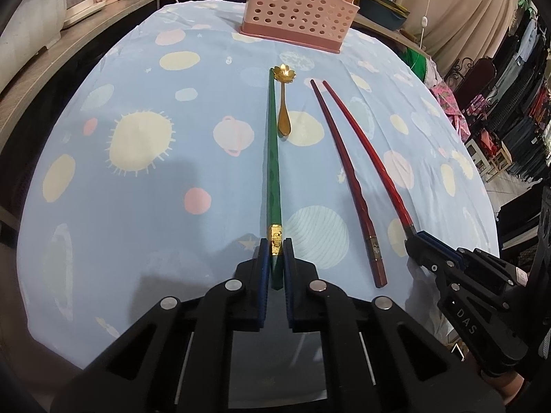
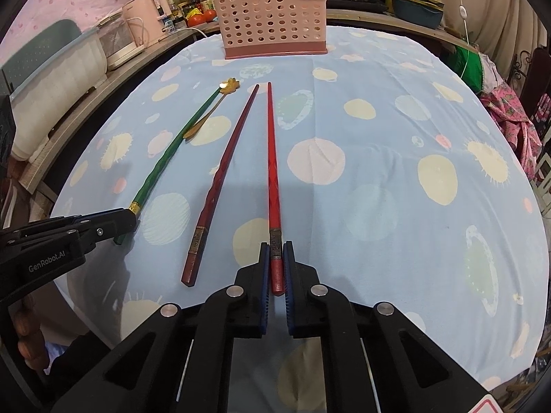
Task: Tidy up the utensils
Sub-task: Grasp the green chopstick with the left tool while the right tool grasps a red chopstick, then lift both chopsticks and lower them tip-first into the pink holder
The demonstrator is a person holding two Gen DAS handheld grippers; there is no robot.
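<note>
Green chopstick (image 1: 274, 172) is pinched at its butt end by the left gripper (image 1: 276, 258) and the bright red chopstick (image 2: 273, 172) likewise by the right gripper (image 2: 276, 261), probably so each lifts lengthwise toward the pink holder (image 2: 272, 20)

Three chopsticks (image 2: 220, 186), one gold spoon (image 1: 284, 110), one pink utensil basket (image 1: 299, 7), two hand-held grippers (image 1: 275, 258)

Left claw (image 1: 276, 258) and right claw (image 2: 276, 258): black linkage frames, blue ribbed pads, silver pivot rivets, white "DAS" and "GenRobot.AI" lettering.

pink basket (image 1: 299, 10): top cut off | green chopstick (image 1: 274, 158): butt end partly hidden
</note>
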